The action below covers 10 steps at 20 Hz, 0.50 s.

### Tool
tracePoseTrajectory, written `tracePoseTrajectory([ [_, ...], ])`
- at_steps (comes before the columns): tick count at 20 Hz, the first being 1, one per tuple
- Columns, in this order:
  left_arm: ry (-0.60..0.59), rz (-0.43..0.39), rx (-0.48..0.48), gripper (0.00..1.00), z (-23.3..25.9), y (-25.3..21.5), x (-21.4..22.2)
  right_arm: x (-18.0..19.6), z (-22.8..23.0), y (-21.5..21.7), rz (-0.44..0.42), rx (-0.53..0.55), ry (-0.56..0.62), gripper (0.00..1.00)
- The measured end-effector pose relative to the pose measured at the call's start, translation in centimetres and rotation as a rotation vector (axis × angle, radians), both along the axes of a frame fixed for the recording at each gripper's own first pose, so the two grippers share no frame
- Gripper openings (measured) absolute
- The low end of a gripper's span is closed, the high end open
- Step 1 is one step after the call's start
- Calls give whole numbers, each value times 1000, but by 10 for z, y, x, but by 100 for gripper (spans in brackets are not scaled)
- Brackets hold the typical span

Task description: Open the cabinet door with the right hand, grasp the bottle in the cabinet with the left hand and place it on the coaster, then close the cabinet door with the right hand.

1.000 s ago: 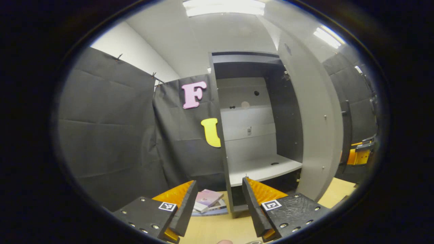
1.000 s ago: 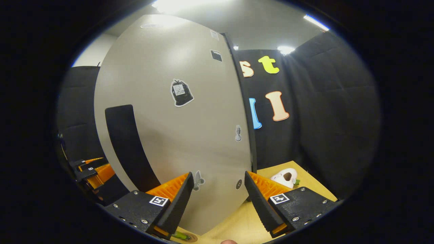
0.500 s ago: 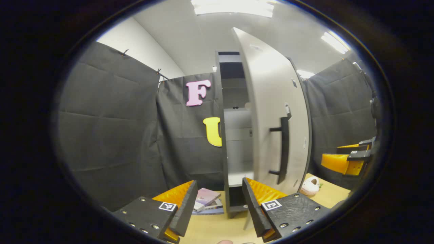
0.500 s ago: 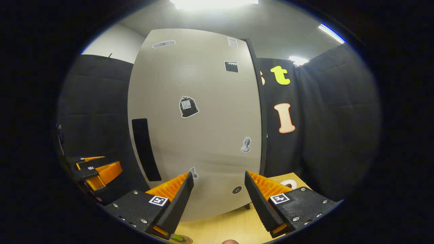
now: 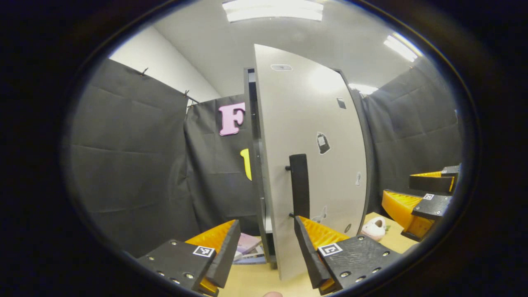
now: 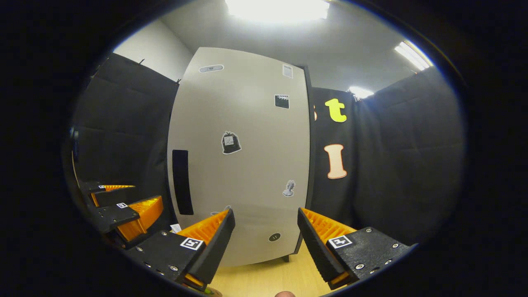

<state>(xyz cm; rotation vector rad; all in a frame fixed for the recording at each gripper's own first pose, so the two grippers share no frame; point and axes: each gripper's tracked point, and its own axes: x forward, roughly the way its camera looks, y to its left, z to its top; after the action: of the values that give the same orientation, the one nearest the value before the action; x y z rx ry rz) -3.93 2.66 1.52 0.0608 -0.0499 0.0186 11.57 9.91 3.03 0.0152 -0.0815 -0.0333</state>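
One tall cabinet [image 5: 252, 165] dominates what I see, standing on the desk [image 6: 264, 278]. Its door [image 5: 309, 165] is almost shut, with only a thin dark gap left along the cabinet's front edge in the left gripper view; in the right gripper view the door [image 6: 243, 165] faces me nearly flat. A dark vertical handle [image 5: 300, 185] sits on the door's face, near its free edge, and small stickers [image 6: 231, 142] dot the panel. Left of the cabinet's foot lie some books [image 5: 247, 247]; right of it, a small pale plush toy [image 5: 374, 227] rests on the desk. The left tool [image 5: 264, 247] hangs just in front of the cabinet, fingers spread wide and holding nothing. The right tool [image 6: 264, 243] likewise gapes empty before the door, not touching it. I can't tell where the bottle or coaster are.
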Motion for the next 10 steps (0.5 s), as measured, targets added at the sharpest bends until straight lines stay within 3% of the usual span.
tracePoseTrajectory([
  [4, -10, -38, -27, 80, -3, -20, -12, -12, 0, -3, -18, 14, -19, 94],
  [7, -25, -43, -31, 71, 1, -25, -15, -14, -9, -7, -20, 2, 4, 94],
  [9, -23, -48, -42, 80, -2, -27, -14, -15, -13, -7, -16, 5, 17, 94],
  [10, -17, -47, -43, 80, -4, -27, -13, -16, -14, -8, -18, 5, 20, 94],
])
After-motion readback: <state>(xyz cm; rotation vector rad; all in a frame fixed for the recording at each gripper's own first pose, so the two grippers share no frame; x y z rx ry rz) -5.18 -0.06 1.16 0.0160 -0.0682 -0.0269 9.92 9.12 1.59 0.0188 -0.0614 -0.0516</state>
